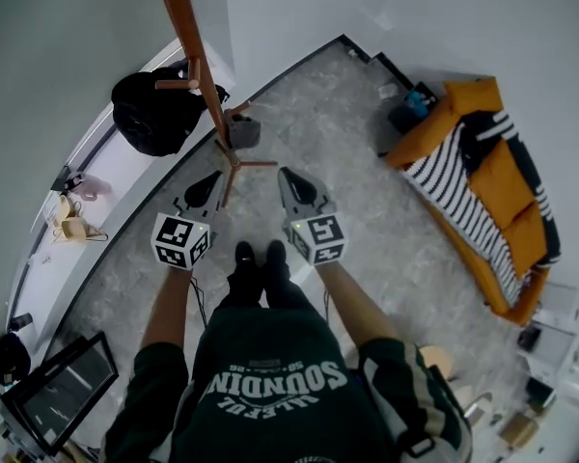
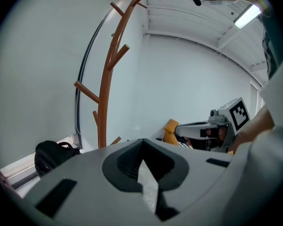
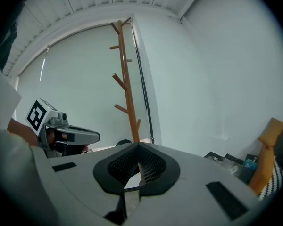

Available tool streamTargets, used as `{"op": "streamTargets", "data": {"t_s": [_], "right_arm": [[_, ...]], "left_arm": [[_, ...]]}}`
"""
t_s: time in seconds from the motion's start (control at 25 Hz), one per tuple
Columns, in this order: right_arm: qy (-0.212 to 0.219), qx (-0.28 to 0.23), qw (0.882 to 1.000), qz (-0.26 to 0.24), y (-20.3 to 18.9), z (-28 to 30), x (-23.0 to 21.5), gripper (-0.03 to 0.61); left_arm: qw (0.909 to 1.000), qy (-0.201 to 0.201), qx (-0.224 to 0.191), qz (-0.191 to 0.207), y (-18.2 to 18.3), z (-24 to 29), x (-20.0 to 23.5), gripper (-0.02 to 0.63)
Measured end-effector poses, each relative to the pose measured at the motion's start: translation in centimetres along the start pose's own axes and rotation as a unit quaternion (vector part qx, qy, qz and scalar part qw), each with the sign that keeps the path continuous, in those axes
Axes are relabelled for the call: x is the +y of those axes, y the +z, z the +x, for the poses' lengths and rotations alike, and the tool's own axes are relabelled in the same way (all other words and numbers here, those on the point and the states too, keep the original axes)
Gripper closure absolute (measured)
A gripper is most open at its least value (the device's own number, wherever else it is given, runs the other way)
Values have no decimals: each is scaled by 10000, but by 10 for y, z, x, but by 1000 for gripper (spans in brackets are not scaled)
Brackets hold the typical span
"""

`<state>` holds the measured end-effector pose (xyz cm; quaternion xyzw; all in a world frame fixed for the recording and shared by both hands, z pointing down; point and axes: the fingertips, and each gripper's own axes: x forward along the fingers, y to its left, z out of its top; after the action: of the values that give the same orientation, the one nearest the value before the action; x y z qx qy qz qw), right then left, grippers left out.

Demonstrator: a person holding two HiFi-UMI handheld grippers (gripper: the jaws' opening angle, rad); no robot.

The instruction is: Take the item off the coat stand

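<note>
Step in hand: the approach, by my reckoning. The person faces the coat stand [image 1: 195, 61] with both tools held out low towards its foot, and nothing is gripped yet.
Left gripper [image 1: 214, 178]: jaws pressed together, nothing between them.
Right gripper [image 1: 288, 175]: jaws closed tight as well, and empty.
Item: the black bag [image 1: 152, 114] sits low at the left of the pole, over the white ledge [image 1: 111, 186] along the wall. I cannot tell whether its handle is hooked on a lower peg or the bag just rests on the ledge. The upper pegs are bare.
Next move: I would say one pair of jaws has to open, reach left past the pole to the bag's handle, close on it and lift it clear of any peg.
Containers: the bag is the only one close by. It is shut, so its contents do not show.
Elsewhere: an orange sofa [image 1: 507, 191] stands along the right wall, well apart.
</note>
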<state>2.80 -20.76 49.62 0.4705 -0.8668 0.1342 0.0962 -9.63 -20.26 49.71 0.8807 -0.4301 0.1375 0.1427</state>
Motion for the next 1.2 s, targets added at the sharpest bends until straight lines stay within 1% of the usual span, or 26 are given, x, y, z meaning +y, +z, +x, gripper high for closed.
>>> {"op": "streamTargets", "data": {"t_s": [0.2, 0.36, 0.44, 0.52, 0.68, 0.88, 1.04, 1.2], "right_arm": [[90, 195, 9998, 49, -20, 3, -5, 579], [322, 112, 9993, 118, -25, 8, -8, 573], [329, 36, 9994, 129, -27, 12, -12, 495], [336, -5, 9994, 114, -30, 16, -15, 483], [425, 245, 9987, 158, -43, 25, -19, 459], [586, 482, 9971, -58, -61, 38, -23, 457], [817, 338, 9959, -191, -51, 57, -20, 457], [888, 394, 9951, -206, -59, 76, -24, 457]], "left_arm": [[9999, -43, 141, -69, -17, 7, -5, 614], [9997, -65, 215, -92, -26, 17, -9, 614], [9996, -82, 262, -97, -30, 23, -10, 614], [9994, -93, 309, -108, -36, 26, -11, 614], [9992, -75, 372, -159, -46, 31, -10, 614], [9988, -61, 446, -212, -59, 35, -10, 614], [9986, -26, 483, -230, -64, 40, -8, 614], [9982, 16, 528, -287, -72, 43, -4, 614]]}}
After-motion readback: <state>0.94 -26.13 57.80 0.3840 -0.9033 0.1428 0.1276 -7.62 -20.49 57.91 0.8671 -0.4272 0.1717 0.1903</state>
